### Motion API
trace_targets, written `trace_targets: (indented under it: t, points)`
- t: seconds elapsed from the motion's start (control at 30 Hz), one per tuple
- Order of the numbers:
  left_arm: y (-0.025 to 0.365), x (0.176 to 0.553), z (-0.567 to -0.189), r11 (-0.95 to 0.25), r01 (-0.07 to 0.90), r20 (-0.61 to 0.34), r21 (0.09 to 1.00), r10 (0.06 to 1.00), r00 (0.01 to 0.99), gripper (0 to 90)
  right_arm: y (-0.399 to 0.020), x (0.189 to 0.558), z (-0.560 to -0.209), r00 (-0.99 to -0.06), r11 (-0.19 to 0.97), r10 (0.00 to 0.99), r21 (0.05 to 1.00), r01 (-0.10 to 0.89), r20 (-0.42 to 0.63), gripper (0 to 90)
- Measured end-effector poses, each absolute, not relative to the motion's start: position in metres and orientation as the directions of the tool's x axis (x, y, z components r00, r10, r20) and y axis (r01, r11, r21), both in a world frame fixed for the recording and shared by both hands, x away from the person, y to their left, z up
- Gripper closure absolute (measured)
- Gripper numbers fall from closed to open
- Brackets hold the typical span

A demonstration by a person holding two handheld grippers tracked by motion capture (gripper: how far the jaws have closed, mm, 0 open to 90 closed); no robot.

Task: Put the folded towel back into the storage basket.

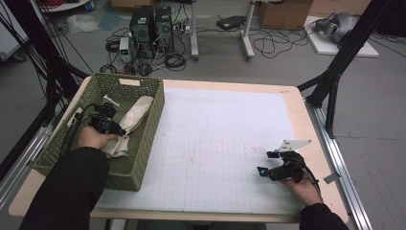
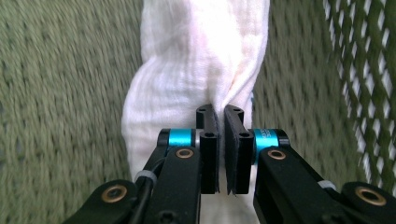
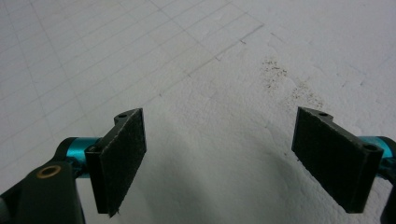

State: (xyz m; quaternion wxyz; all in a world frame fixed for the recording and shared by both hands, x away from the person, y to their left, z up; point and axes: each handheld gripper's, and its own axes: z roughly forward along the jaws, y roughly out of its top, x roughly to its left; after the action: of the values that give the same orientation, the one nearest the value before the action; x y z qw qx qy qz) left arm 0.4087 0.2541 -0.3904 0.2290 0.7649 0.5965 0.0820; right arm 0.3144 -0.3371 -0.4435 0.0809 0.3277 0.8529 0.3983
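The cloth (image 1: 128,123), a pale, rumpled strip, lies inside the green basket (image 1: 143,153) at the table's nine o'clock side, stretched from about one o'clock down to seven o'clock across the basket floor. In the left gripper view the cloth (image 2: 187,84) runs up from the jaws toward twelve o'clock, bunched into a soft roll, with the woven basket floor (image 2: 56,116) on either side and the lattice wall at two o'clock.

The left gripper (image 1: 111,125) is down in the basket at the cloth's lower end. Its jaws stand nearly together, pinched on a fold of the fabric, which puckers right at the pad tips (image 2: 219,114). The grip looks made, but the cloth rests on the basket floor, so the lift out, as I judge it, is yet to come.

The right gripper (image 1: 273,165) sits at about four o'clock on the table, well apart from the basket, resting just above the white gridded mat (image 1: 220,139). Its jaws are spread wide with nothing but mat between the two pads (image 3: 121,158).

So the picking-up step seems done; carrying the cloth out onto the mat, and any work for the waiting right hand (image 1: 304,189), remains.
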Motion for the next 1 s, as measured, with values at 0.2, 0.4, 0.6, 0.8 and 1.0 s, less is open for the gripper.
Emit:
trace_targets:
  t: [0.2,0.4,0.6,0.8,1.0]
  points:
    - [0.252,0.405,-0.387,-0.221,0.87,-0.152,0.441,0.937,0.315,73.3,-0.336,0.315,-0.444,-0.775,0.477,0.621,0.727,0.493,0.118,16.8]
    - [0.25,0.392,-0.375,-0.265,0.89,-0.134,0.37,0.933,0.333,58.1,-0.336,0.314,-0.443,-0.774,0.474,0.622,0.729,0.494,0.12,16.8]
    - [0.244,0.384,-0.391,-0.308,0.92,-0.106,0.242,0.934,0.34,54.6,-0.336,0.314,-0.443,-0.775,0.471,0.621,0.733,0.491,0.121,16.8]
    - [0.235,0.384,-0.399,-0.346,0.909,-0.059,0.233,0.928,0.368,74.3,-0.336,0.314,-0.443,-0.776,0.472,0.619,0.732,0.491,0.121,16.8]
    - [0.235,0.38,-0.389,-0.332,0.922,-0.081,0.2,0.932,0.353,85.1,-0.338,0.315,-0.443,-0.775,0.468,0.62,0.734,0.492,0.124,16.8]
